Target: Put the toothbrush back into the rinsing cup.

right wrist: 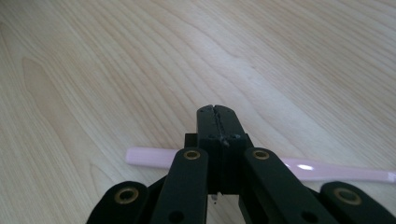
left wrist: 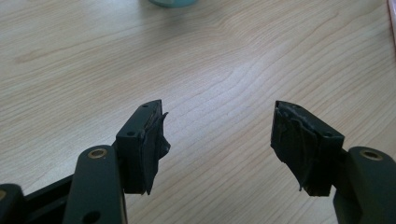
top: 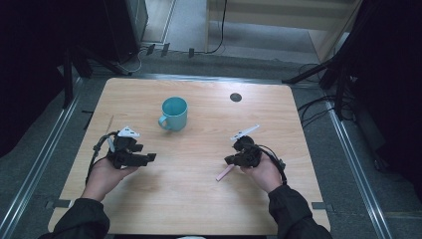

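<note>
Resting pink straw [right wrist: 144, 157] under right gripper [right wrist: 217, 112]

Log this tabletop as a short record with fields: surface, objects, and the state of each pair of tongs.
surface: light wooden table
cup: teal ceramic mug with a handle, upright, toward the far middle of the table
stick: thin pale pink plastic stick, lying flat, passing under the right tongs
left tongs: jaws wide apart, nothing between them
right tongs: jaws pressed together above the stick; whether they touch it cannot be told
far edge: small dark round disc

Teal mug [top: 174, 113], pink straw [right wrist: 149, 157], wood-grain table [top: 199, 199]
</note>
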`<control>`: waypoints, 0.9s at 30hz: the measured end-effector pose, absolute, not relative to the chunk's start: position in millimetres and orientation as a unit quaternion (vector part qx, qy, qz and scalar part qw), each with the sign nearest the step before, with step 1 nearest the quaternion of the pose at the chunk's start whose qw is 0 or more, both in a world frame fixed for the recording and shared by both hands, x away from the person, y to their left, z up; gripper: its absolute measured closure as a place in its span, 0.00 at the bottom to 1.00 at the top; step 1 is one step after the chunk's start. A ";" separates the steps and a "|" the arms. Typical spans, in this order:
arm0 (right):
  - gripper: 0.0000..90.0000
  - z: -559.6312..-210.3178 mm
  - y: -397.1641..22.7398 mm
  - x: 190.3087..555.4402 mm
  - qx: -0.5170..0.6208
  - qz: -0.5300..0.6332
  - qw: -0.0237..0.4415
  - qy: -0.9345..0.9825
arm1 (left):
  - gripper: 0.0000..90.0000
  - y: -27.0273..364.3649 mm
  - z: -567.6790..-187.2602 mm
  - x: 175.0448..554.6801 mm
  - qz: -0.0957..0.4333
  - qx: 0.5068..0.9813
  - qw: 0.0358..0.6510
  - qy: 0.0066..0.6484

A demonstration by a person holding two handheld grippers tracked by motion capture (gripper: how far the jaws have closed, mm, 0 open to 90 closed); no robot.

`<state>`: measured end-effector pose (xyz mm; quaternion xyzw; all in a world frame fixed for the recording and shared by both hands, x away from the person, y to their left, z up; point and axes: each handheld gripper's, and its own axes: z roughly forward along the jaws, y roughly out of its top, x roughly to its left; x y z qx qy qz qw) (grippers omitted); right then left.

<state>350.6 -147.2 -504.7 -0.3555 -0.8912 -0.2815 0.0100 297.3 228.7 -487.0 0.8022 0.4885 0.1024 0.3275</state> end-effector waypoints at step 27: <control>1.00 -519.1 -128.4 350.9 -0.333 -0.243 0.032 -0.911 | 0.38 231.9 -488.9 294.7 0.101 0.803 0.321 0.492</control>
